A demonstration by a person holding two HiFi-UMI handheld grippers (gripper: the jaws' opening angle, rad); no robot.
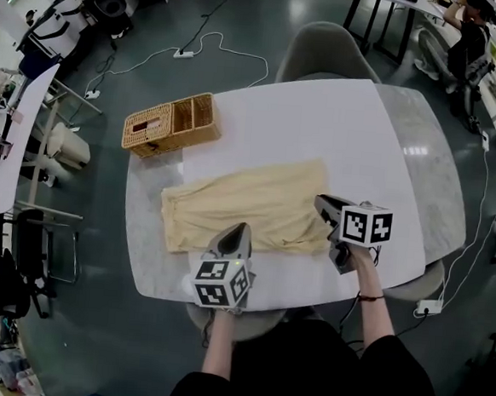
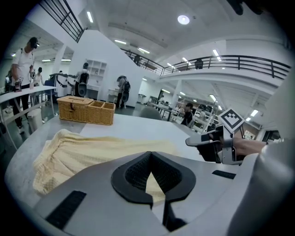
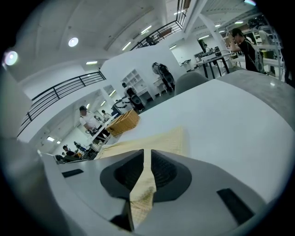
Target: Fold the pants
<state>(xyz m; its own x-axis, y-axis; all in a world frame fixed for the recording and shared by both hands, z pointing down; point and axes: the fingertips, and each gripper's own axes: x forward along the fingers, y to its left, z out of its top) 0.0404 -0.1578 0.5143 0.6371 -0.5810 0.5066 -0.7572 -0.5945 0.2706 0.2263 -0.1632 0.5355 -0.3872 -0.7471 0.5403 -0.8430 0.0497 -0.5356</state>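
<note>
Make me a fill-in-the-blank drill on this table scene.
The pale yellow ____ lie on the white table.
A wicker ____ stands at the table's far left corner.
Fabric is pinched between the right gripper's ____.
Missing words: pants; basket; jaws.

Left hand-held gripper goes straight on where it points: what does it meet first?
The pants. The left hand-held gripper, shut on their near edge, tilts down toward the cloth spread on the table, so it likely pushes into that first. The wicker basket sits left of that line.
</note>
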